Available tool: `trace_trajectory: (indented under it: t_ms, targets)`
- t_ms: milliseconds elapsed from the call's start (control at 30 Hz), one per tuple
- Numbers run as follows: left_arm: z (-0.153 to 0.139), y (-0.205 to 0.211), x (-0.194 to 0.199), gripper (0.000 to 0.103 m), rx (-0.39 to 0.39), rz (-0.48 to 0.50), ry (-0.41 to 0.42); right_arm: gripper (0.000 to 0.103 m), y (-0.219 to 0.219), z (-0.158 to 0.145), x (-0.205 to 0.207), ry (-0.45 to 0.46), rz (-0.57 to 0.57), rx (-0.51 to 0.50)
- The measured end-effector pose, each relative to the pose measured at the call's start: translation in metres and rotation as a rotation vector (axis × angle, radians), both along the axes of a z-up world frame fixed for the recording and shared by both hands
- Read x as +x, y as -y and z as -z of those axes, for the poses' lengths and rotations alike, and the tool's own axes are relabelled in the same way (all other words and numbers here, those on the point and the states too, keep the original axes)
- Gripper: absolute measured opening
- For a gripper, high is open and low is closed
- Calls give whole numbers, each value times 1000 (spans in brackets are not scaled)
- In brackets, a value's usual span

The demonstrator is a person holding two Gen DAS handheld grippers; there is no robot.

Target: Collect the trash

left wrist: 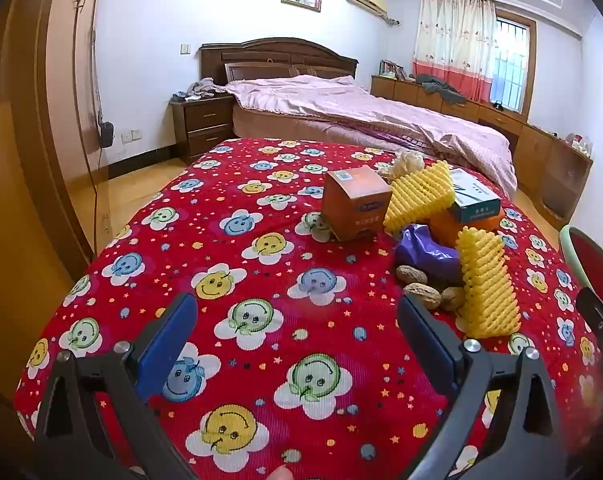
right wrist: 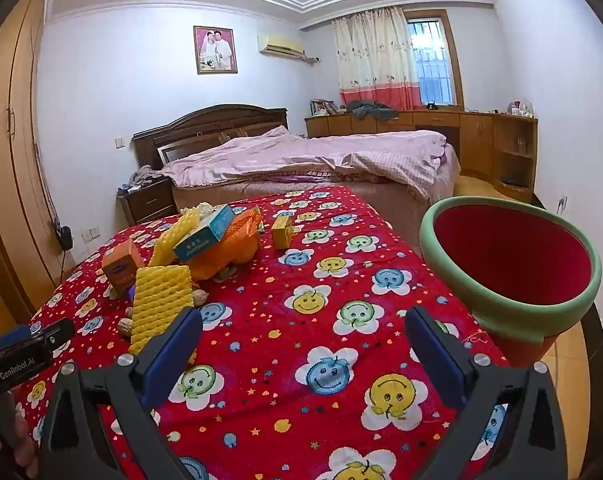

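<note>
Red cloth [left wrist: 261, 216] printed with smiley-face flowers covers the tabletop, and the trash sits in a heap toward its far side. In the left wrist view the heap holds an orange carton [left wrist: 355, 204], two yellow foam fruit nets [left wrist: 419, 196] [left wrist: 487, 284], a teal box [left wrist: 475, 196] lying on something orange that is mostly hidden, a crumpled purple wrapper [left wrist: 425, 248] and a few nut shells [left wrist: 421, 292]. A pale crumpled lump behind the heap is too small to identify. The right wrist view adds a small yellow box [right wrist: 283, 232] standing apart from the heap. A red bin with a green rim [right wrist: 509, 264] stands at the right edge of the cloth, its base cut off from view. The left hand-held gripper [left wrist: 297, 320] hovers over bare cloth with its blue pads spread wide, holding nothing. The right hand-held gripper [right wrist: 303, 334] is likewise spread wide and empty, between the heap and the bin.
</note>
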State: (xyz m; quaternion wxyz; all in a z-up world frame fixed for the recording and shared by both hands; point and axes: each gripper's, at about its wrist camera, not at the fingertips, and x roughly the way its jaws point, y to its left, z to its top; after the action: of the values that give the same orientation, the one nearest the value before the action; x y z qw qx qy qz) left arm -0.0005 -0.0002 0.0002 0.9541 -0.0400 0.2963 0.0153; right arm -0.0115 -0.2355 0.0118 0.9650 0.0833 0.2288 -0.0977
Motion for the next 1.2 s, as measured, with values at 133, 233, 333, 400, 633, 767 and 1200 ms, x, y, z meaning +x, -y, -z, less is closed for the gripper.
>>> trace_trajectory:
  t_ms: [133,233,333,400,633,767,1200]
  targets:
    - [0,0,0,99,0,-2,-4,103,-1,0,0,0,1,4]
    - [0,0,0,99,-1,-1,-8,103,0,1,0,1,1,6]
    - [0,0,0,99,-2,-1,-9,103,3,1,0,1,3,10]
    - [0,0,0,99,-3,-1,-10,103,-3,1,0,0,0,-6]
    - [0,0,0,99,-4,-1,-11,103,0,1,0,-1,0,-6]
    - [0,0,0,99,-5,-1,-11,103,1,1,0,-1,0,-7]
    - [0,0,0,99,-6,-1,-11,103,1,1,0,-1,0,-8]
